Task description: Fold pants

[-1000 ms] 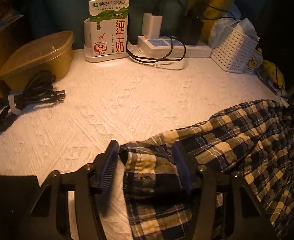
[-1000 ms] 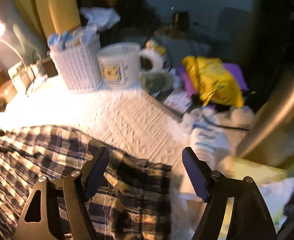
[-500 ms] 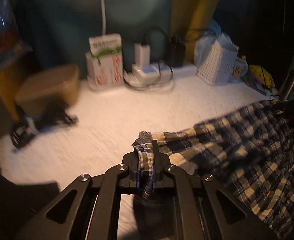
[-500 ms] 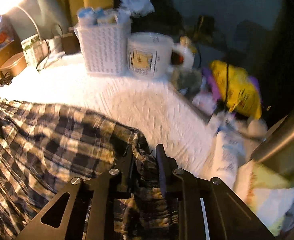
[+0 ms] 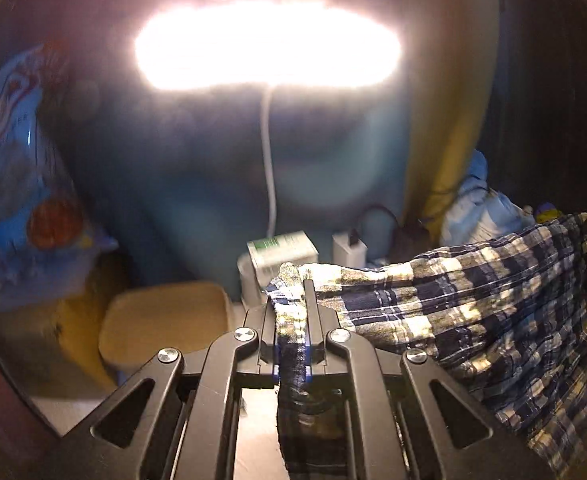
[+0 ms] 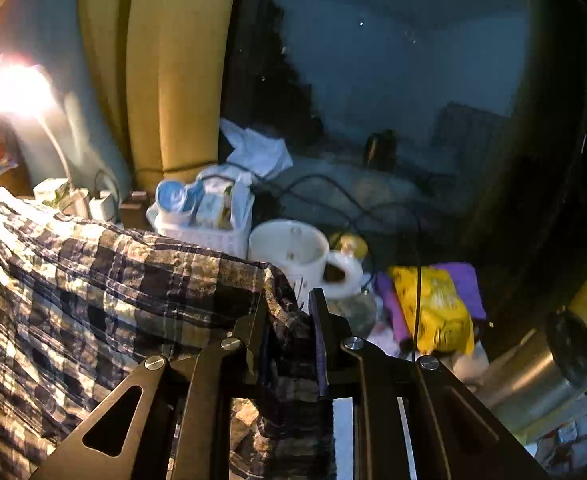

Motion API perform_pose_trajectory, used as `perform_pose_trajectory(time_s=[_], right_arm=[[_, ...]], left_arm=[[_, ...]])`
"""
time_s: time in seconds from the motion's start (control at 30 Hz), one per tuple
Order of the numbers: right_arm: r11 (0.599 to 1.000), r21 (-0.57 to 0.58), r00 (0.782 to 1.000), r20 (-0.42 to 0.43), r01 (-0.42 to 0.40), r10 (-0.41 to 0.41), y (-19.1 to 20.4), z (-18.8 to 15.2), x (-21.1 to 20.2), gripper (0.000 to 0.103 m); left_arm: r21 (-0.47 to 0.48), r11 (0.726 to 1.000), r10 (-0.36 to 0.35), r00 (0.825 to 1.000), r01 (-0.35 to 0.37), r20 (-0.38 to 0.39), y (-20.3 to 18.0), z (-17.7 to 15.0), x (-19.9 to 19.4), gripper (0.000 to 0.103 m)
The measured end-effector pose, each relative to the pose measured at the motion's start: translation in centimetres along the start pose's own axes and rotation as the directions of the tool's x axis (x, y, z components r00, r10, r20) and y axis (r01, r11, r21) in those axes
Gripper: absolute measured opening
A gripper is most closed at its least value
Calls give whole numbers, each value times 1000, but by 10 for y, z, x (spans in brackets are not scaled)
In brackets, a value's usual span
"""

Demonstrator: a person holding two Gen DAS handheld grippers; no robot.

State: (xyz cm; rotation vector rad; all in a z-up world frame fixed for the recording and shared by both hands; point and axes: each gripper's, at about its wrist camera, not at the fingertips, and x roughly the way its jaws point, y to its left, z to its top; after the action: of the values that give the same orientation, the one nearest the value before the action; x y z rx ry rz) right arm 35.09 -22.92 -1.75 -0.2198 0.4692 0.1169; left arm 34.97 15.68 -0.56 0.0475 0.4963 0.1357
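You have the blue-and-cream plaid cotton pants (image 5: 473, 312) pinched at both ends: left gripper (image 5: 291, 320) clamped tight on one corner, right gripper (image 6: 289, 332) nipped on a bunched corner. Cloth hangs between them, off the table. Keep both hands level, edge taut, and clear the white mug (image 6: 293, 252).

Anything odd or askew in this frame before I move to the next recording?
Nothing with the grip: the left gripper and right gripper each pinch a corner of the plaid pants. Only the lamp glares, washing out the left wrist view.
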Motion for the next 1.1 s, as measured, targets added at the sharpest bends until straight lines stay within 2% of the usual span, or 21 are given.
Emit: perform_pose_trajectory(time_s=[0.1,0.27,0.43,0.53,0.63,0.7,0.73,0.77,0.8,0.83,0.87,0.9,1.0,1.1], right_arm=[[1000,7,1000,-8,15,-15,2,4,18,17],[1000,21,997,-71,23,-22,2,-12,51,17],[998,31,991,-124,50,-45,-2,-26,78,18],[996,41,988,-140,76,-70,-7,-28,86,18],[995,45,984,-158,86,-77,-11,-30,92,18],[996,29,980,-184,84,-77,-10,-33,97,17],[996,29,980,-183,81,-75,-9,-34,97,18],[997,28,981,-183,73,-67,-9,-35,96,20],[997,21,980,-186,75,-70,-7,-35,95,29],[997,17,980,-186,79,-74,-7,-36,94,48],[997,20,981,-180,78,-73,-8,-36,90,61],[997,27,984,-168,69,-63,-8,-36,85,82],[999,28,990,-139,41,-37,-9,-37,62,84],[1000,19,992,-124,18,-16,-10,-43,36,84]], left_arm=[[26,999,19,1000,-19,4,-2,0,15,6],[100,993,58,998,-58,-4,-13,-16,44,7],[134,987,94,995,-87,-46,-18,-32,78,11],[125,989,84,993,-73,-83,-14,-33,88,11],[92,994,73,989,-61,-127,-6,-31,85,26],[67,997,36,990,-27,-138,-2,-36,72,57],[54,999,13,989,-5,-150,0,-39,66,64],[40,999,-13,986,20,-164,2,-43,58,70],[28,999,-35,982,41,-185,3,-49,51,71],[22,998,-49,977,54,-208,4,-56,43,71],[21,997,-65,969,71,-237,4,-63,37,72],[19,996,-81,958,89,-274,3,-72,31,72],[11,992,-113,923,126,-369,-3,-98,18,72],[-45,992,-128,903,121,-409,-4,-118,-5,72]])
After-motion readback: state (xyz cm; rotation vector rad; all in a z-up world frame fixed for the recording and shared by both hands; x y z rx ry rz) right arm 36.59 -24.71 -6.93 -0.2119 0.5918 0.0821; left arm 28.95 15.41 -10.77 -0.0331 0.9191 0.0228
